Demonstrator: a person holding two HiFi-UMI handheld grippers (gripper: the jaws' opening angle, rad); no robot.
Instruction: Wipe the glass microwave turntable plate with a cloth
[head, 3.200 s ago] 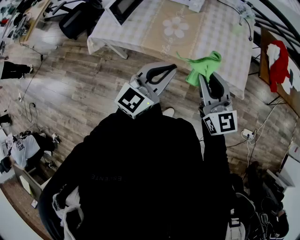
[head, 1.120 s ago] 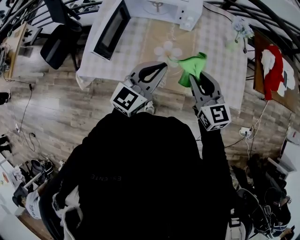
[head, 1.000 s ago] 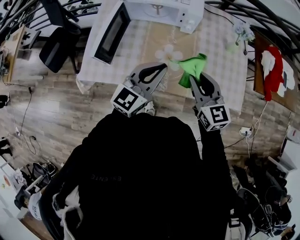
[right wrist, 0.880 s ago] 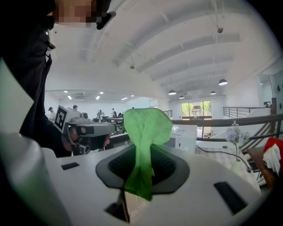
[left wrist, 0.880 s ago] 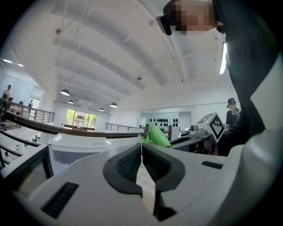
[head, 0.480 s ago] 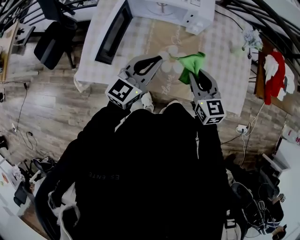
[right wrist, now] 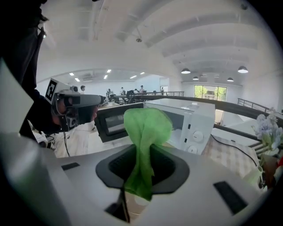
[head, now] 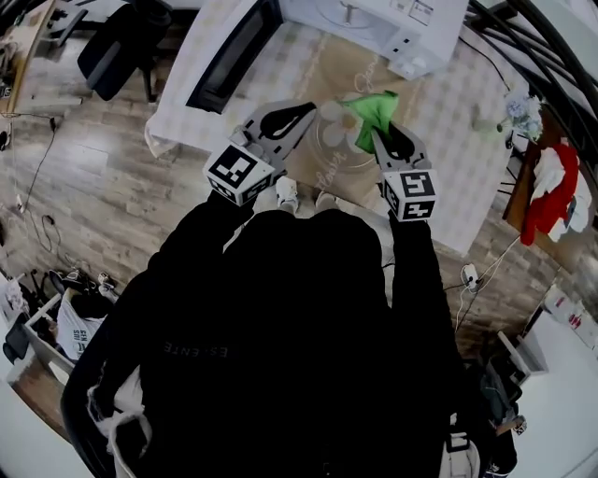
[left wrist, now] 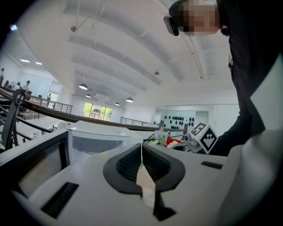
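Right gripper (head: pixel 381 138) is clamped on the green cloth (head: pixel 367 110) — it bunches out at the jaws' 12 o'clock, toward the open microwave (head: pixel 402 23). Left gripper (head: pixel 306 110) sits at its 9 o'clock — jaws pressed together, nothing between.

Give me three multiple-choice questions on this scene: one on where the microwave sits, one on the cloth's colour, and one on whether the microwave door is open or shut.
1. Where does the microwave stand? A on the floor; B on the table; C on a chair.
2. What colour is the cloth in the right gripper? A red; B white; C green.
3. How is the microwave door? A open; B shut; C taken off.

Answers: B, its white body rests on the table; C, it is bright green in both views; A, the dark door stands swung out from the body.
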